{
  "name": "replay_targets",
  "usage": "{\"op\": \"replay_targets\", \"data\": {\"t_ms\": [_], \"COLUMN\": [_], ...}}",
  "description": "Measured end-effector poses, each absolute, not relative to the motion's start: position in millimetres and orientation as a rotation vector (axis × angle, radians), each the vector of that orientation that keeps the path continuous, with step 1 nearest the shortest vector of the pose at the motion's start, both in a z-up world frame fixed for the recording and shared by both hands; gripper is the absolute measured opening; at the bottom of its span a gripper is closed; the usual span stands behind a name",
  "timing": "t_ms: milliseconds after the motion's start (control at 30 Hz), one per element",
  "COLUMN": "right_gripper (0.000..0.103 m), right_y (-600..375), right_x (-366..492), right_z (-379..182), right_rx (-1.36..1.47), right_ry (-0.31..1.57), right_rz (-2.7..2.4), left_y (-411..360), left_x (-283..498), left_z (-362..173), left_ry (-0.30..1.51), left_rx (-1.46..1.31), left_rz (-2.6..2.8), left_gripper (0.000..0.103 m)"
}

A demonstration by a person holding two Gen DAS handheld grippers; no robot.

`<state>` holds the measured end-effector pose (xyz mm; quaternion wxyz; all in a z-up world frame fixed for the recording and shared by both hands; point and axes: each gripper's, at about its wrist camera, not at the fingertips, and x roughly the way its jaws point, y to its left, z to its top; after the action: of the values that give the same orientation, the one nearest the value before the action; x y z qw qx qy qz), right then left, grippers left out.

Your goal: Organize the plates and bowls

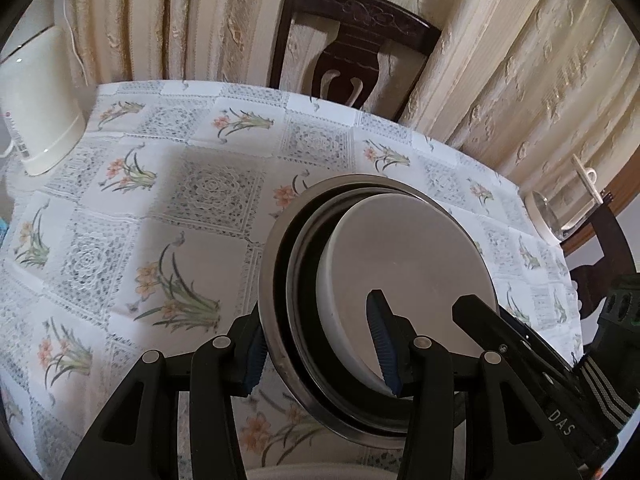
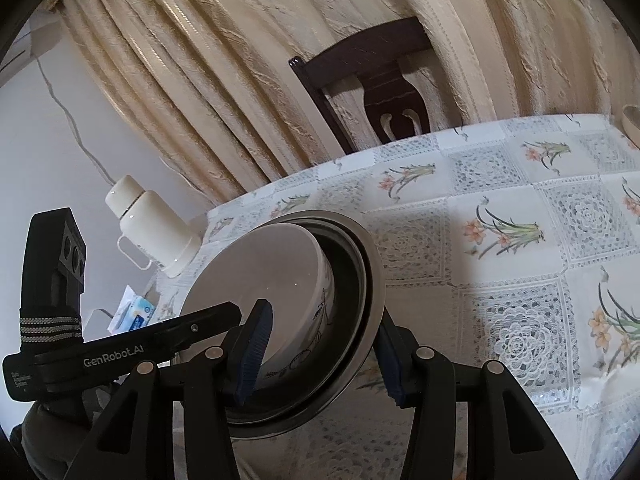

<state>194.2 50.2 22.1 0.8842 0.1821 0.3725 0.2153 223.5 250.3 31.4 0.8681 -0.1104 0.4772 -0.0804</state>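
Left wrist view, L to R. Cream plastic jug [image 1: 42, 104], smooth, tapered, stands on far-left of desk [image 1: 120, 248]. Desk cover: glossy cloth w/ printed lace squares alternating w/ orange-flower panels. Dark carved wood chair [image 1: 352, 52] behind far edge, against ribbed cream curtain [image 1: 520, 80].

Centre: nested stack, tilted on edge, held above desk. Outer part = steel bowl [image 1: 276, 280], round, brushed metal rim, dark inside. Inner part = white bowl [image 1: 412, 264], smooth ceramic, flat matte base facing camera.

Left tool [image 1: 320, 348]: black frame, blue ribbed pads. Fingers clamped across stack edge – one pad outside steel rim, other pad against white bowl. Right tool [image 1: 500, 332] enters from right, black finger tip over white bowl. Far right: round white dish w/ utensil [image 1: 548, 212] near desk edge; detail unclear.

Right wrist view, L to R. Left tool body [image 2: 52, 280] at far left, striped strap, printed "GenRobot.AI"; its finger reaches to white bowl [image 2: 264, 272]. White bowl has dark line-drawn motif on side wall. Steel bowl [image 2: 372, 280] surrounds it. Right tool [image 2: 320, 352]: fingers clamped over same stack edge, left pad inside on white bowl, right pad outside steel wall. Both tools grip stack from opposite sides.
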Motion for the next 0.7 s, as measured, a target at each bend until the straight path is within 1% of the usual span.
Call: {"op": "replay_targets", "data": {"t_ms": [533, 700], "right_gripper": [0.053, 0.053], "right_y": [70, 68], "right_x": [150, 124], "right_z": [52, 45], "right_rx": [0.343, 0.367], "right_ry": [0.735, 0.746], "right_rz": [0.534, 0.552], "left_y": [277, 277], "left_x": [155, 127], "left_z": [67, 72], "left_ry": [0.923, 0.89], "left_rx": [-0.27, -0.227], "left_rz": [-0.144, -0.132], "left_gripper": [0.047, 0.047]}}
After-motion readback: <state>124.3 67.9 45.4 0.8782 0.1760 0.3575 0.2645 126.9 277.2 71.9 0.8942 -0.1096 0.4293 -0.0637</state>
